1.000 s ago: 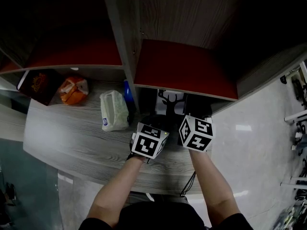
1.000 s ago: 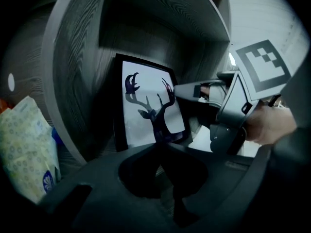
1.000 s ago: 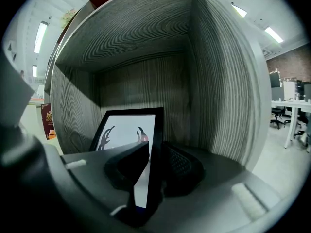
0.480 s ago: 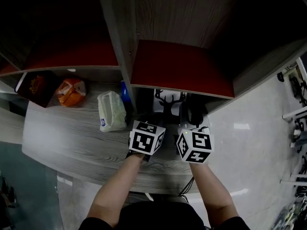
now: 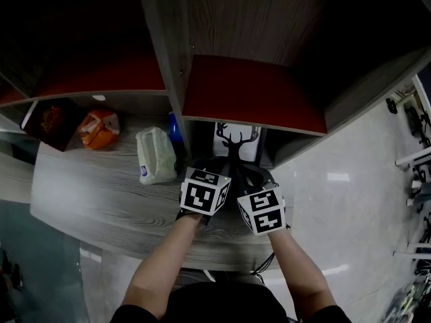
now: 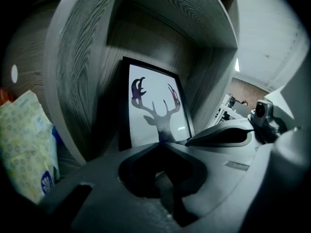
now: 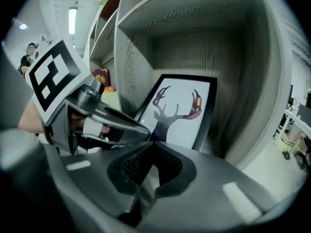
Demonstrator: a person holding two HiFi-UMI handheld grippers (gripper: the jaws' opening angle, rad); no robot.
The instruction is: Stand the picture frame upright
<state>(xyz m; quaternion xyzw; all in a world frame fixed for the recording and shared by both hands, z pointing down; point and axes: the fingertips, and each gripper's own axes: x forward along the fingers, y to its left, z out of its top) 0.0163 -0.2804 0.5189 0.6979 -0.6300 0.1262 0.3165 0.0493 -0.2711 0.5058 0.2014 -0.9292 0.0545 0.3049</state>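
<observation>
The frame was seen standing on its lower edge, deep in the compartment to the right of the divider and under the red shelf. It was leaned a little back toward the rear wall, so it was judged to stay up without support, and the task seemed nearly done. Both tongs were held just in front of it, side by side and low over the table, probably so that a slip could be caught. The left tongs were pressed together, with nothing between them. The right tongs had just been closing and were also seen pressed together and empty. No contact with the frame could be seen. Its border was thin and black. A dark deer head with antlers was shown on white, with some red at the antler tips.
</observation>
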